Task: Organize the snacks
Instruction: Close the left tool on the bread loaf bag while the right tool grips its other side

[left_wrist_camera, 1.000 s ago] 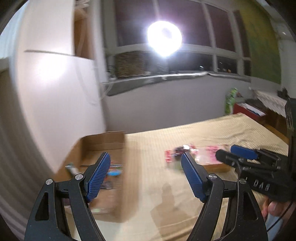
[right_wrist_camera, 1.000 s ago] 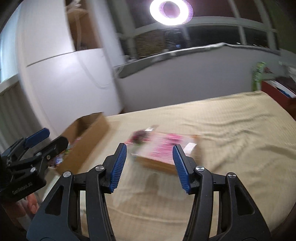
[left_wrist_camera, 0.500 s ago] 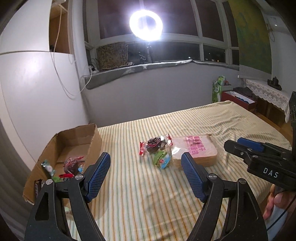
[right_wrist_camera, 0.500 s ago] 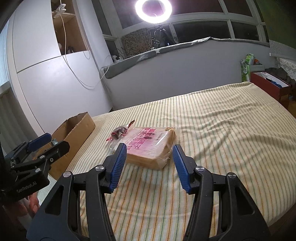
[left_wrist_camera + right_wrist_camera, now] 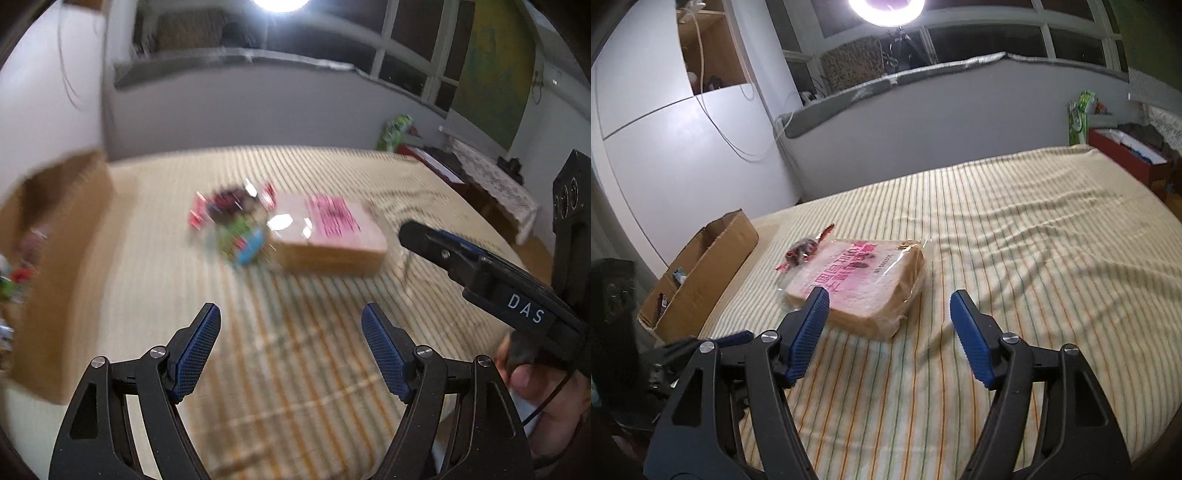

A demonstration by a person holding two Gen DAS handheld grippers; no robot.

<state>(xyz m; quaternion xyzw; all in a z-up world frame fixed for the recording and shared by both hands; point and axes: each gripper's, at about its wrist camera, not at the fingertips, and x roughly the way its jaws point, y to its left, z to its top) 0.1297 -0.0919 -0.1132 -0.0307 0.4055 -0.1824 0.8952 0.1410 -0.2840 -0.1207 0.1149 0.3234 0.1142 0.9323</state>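
Observation:
A bag of sliced bread (image 5: 864, 280) with pink print lies on the striped bedspread (image 5: 1015, 236); it also shows in the left wrist view (image 5: 332, 232). A red-and-dark snack packet (image 5: 803, 249) lies at its far left corner. In the blurred left wrist view a red packet (image 5: 229, 206) and a green-blue packet (image 5: 243, 240) lie left of the bread. A cardboard box (image 5: 705, 269) with several snacks inside stands at the left, also in the left wrist view (image 5: 59, 236). My left gripper (image 5: 291, 343) is open and empty, short of the packets. My right gripper (image 5: 890, 328) is open and empty, just short of the bread.
A white cupboard (image 5: 683, 147) and grey wall (image 5: 942, 122) stand behind the bed. A red box (image 5: 1126, 158) and green package (image 5: 1080, 114) sit at the far right. My right gripper shows in the left wrist view (image 5: 480, 273).
Both grippers have dipped and moved closer to the snacks; the bread looms larger. The left wrist view has blurred from motion. Both stay open.

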